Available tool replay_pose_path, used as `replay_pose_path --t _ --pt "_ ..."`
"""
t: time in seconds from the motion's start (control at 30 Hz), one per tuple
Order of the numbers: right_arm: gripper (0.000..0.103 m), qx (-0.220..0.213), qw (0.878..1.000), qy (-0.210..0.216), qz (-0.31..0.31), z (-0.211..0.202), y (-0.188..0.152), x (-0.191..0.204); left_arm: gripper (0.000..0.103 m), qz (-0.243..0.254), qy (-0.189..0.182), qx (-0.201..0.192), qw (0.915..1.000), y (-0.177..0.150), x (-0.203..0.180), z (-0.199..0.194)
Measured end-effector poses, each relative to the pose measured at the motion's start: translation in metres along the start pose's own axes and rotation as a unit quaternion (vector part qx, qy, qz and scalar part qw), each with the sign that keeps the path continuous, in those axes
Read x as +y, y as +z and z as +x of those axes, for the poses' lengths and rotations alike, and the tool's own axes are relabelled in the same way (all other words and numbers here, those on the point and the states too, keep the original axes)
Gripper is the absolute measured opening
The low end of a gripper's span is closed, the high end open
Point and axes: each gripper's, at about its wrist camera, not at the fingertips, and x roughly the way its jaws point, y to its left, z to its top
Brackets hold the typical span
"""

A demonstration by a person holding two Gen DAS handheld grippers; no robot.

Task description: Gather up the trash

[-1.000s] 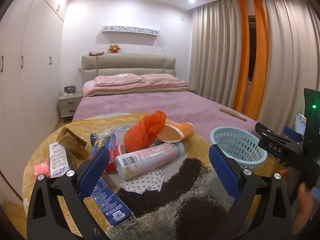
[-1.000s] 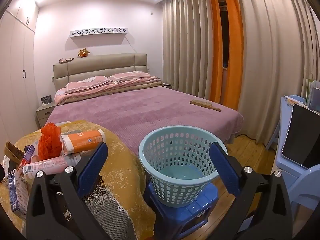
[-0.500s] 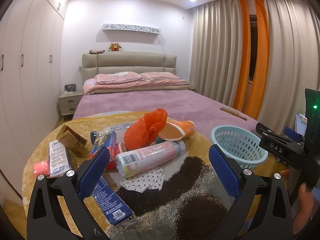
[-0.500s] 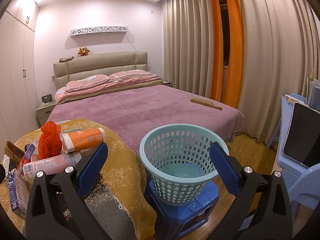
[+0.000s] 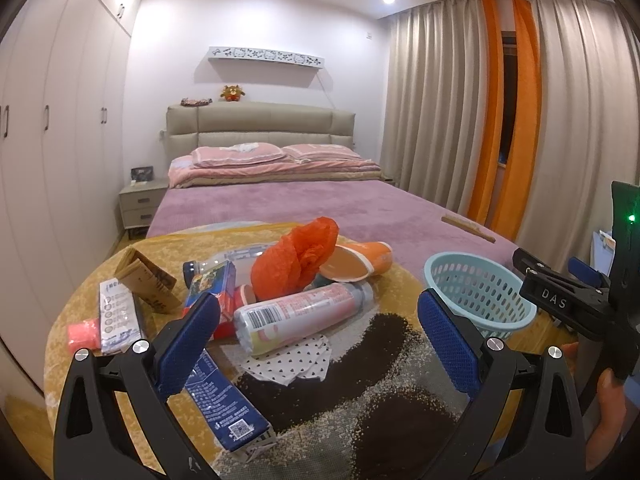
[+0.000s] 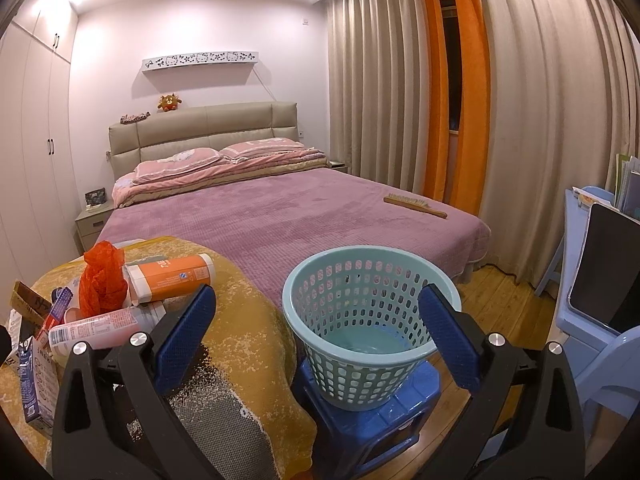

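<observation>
My left gripper (image 5: 318,340) hangs over the near edge of the round table (image 5: 100,280), its blue pads spread wide with nothing between them. My right gripper (image 6: 318,338) is likewise wide apart and empty, held off the table's right edge and facing the light blue basket (image 6: 370,344). That basket sits on a blue stool (image 6: 372,424) on the wooden floor, just beside the table's right edge, and from the right wrist view I can see nothing lying in its bottom. The trash is heaped around the middle of the table on its yellow patterned cloth (image 5: 256,240): a crumpled orange plastic bag (image 5: 296,260) on top, an orange tube container (image 5: 360,266) lying on its side toward the far right edge, and a pink and white bottle (image 5: 300,318) lying across the heap, nearest my left pads. Under the bottle's near end a white dotted paper (image 5: 292,362) lies flat. A blue carton (image 5: 228,404) lies close to the near edge by the left pad. Toward the left edge I see a white blister strip (image 5: 116,320) with a pink piece (image 5: 82,334) beside it, and a brown cardboard box (image 5: 146,284) behind them. A hand (image 5: 608,404) shows at the right of the left wrist view, below the right gripper's frame.
</observation>
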Motion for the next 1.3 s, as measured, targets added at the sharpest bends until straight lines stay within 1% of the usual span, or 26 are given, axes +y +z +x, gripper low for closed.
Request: replay_pose_path --t 0.5,0.7,1.17,1.3 --pt "0.097 0.006 1.000 0.002 0.000 0.0027 -0.0014 0.0028 0.096 -0.002 0.000 0.000 1.0000 -0.0013 0.0025 -0.0002" --pt "0.097 0.007 1.000 0.004 0.002 0.0026 -0.0018 0.0016 0.096 -0.008 -0.010 -0.001 0.9999 -0.0028 0.0050 -0.0015" --pt "0.097 0.006 1.000 0.006 0.000 0.0028 -0.0027 0.0049 0.096 -0.008 -0.006 0.005 0.9999 -0.0037 0.0052 0.0024" --pt "0.097 0.007 1.000 0.006 0.002 0.0025 -0.0021 0.0025 0.096 -0.012 -0.011 0.006 0.9998 -0.0040 0.0074 0.0009"
